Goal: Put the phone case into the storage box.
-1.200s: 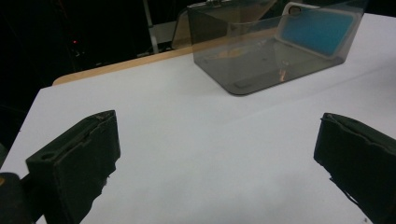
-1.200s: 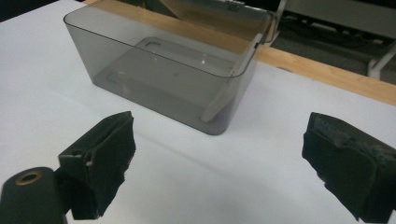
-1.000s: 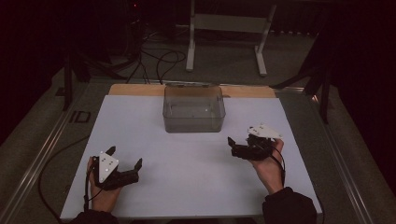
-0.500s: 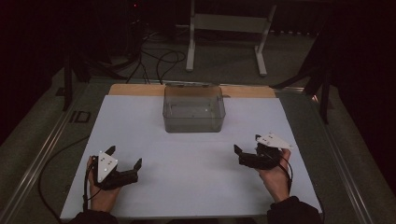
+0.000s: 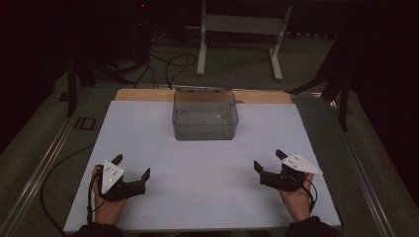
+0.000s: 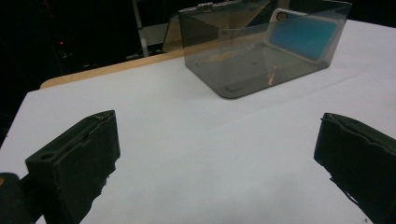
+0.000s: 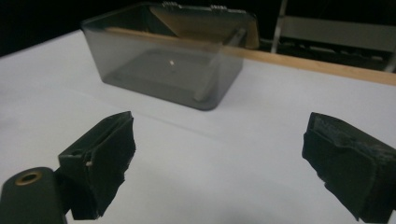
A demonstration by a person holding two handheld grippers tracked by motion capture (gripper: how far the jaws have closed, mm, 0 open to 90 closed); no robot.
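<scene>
Box (image 5: 205,116), a clear grey bin, sat at the far middle of the white table (image 5: 207,192), with a blue-backed phone case (image 6: 301,35) leaning inside. Left tongs (image 5: 131,167) and right tongs (image 5: 267,159) rested near the table's front edge, well apart, both wide open and empty.

glossy smoky plastic box (image 5: 205,116), matt white tabletop (image 5: 197,163)
</scene>
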